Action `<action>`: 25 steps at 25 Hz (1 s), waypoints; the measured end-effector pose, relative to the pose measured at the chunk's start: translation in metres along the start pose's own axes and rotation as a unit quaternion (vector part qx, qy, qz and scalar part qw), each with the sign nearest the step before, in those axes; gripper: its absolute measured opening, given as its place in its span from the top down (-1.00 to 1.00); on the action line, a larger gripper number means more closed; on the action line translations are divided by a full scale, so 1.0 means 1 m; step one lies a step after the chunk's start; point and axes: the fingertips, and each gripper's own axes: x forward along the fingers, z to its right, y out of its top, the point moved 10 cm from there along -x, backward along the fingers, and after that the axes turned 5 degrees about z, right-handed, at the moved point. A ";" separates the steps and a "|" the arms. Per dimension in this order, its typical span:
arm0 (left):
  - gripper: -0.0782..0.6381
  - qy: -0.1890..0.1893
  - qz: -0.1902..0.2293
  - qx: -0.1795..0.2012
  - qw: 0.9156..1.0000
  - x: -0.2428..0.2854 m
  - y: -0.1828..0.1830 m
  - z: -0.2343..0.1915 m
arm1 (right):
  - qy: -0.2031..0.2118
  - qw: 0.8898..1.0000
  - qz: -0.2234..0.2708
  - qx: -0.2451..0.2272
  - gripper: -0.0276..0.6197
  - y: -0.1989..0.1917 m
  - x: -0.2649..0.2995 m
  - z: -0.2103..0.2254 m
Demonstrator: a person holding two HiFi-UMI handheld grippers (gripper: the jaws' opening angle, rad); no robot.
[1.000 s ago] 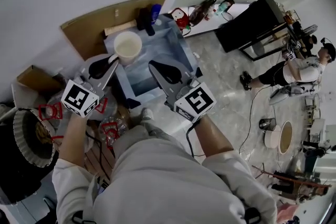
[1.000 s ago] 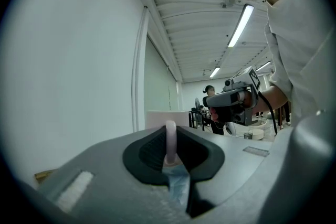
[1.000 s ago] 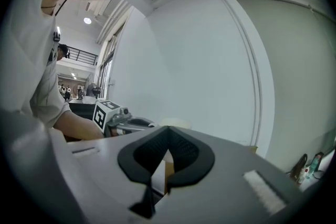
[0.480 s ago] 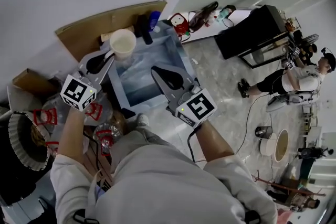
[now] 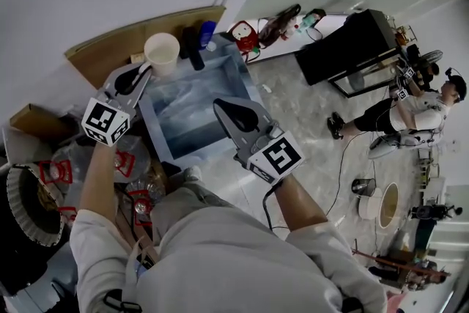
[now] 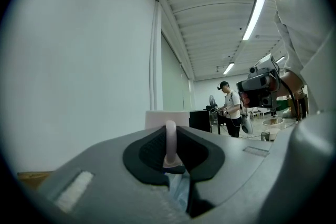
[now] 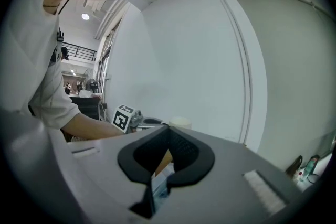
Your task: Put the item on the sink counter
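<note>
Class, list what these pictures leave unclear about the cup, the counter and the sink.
Cup base: head view, hidden by its own rim; whether it touches the counter is unclear.
Cup body: left gripper view, behind the left hand-held gripper.
Dark item behind the sink: head view, too small to identify.

You can read no words, brand names or numbers here. The only printed signs are black-and-white square code markers: one on the left white cube (image 5: 102, 121) of your left tongs (image 5: 141, 73), one on the right white cube (image 5: 277, 155) of your right tongs (image 5: 226, 108). The red labels (image 5: 57, 171) on the clear packs at your left are too blurred to read.
</note>
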 end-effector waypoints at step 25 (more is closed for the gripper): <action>0.67 0.059 -0.026 -0.023 0.998 0.049 -0.101 -0.038 | -0.019 0.998 -0.049 0.019 0.90 -0.048 -0.017 0.051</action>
